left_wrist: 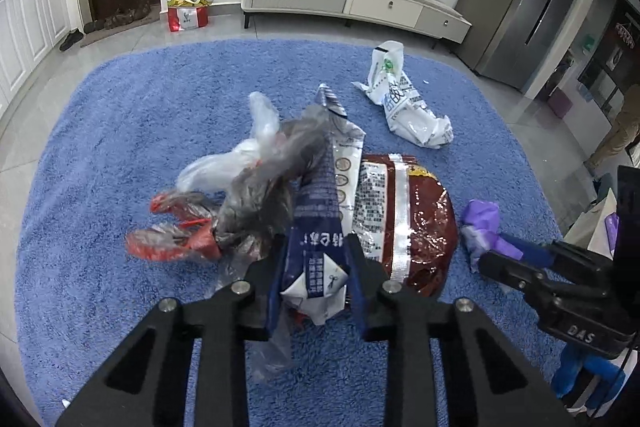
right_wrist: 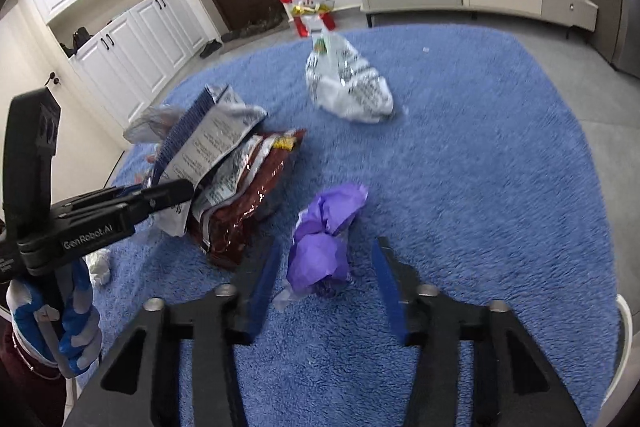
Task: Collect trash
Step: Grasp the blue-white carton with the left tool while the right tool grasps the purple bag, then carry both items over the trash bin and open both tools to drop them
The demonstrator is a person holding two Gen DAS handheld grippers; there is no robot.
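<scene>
Two grippers: left [left_wrist: 316, 259] fingers clamp wrapper bundle [left_wrist: 316, 211]; right [right_wrist: 324, 283] fingers spread around purple wrapper [right_wrist: 324, 227].

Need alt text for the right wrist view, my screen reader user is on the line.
The right claw hangs open around a crumpled purple wrapper on a blue rug. To its left, the left claw is shut on a blue-and-white snack bag above a dark red bag; a white bag lies farther back.
</scene>
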